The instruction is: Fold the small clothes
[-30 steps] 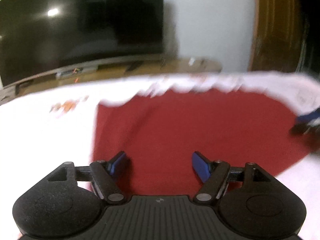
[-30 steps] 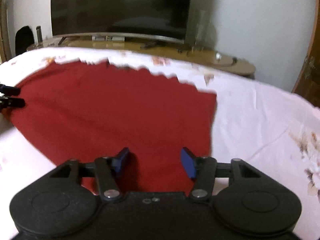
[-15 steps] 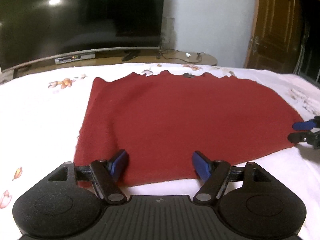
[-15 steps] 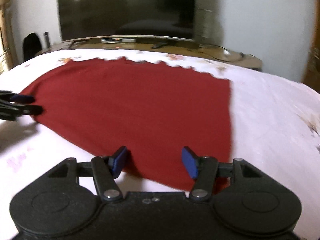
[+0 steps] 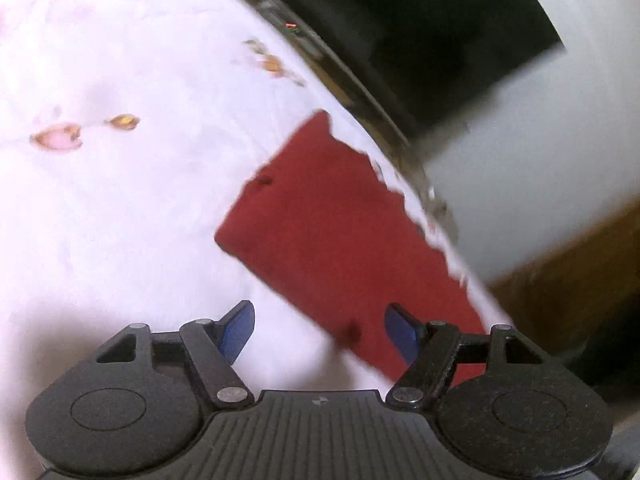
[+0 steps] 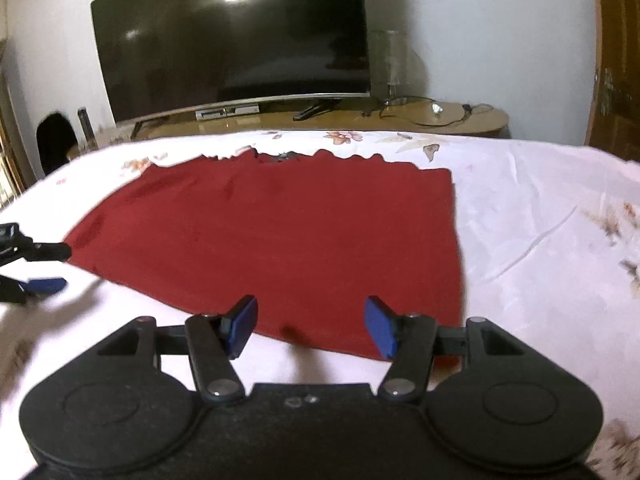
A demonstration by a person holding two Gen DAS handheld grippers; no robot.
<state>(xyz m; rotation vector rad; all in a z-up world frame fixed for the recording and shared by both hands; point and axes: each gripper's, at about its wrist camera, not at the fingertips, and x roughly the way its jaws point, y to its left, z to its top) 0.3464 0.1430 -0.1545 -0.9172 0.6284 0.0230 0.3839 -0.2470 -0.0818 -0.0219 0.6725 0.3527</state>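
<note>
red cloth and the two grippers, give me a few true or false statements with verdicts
1. The red cloth lies spread flat on the white floral sheet. True.
2. The right gripper is shut on the cloth. False: its blue fingers stand apart, holding nothing.
3. The left gripper is open. True.
4. The television shows a bright picture. False: its screen is dark.
5. In the right wrist view, the left gripper sits at the cloth's left edge. True.

Matt red cloth [image 6: 288, 240] on smooth white floral sheet [image 6: 520, 208]
</note>
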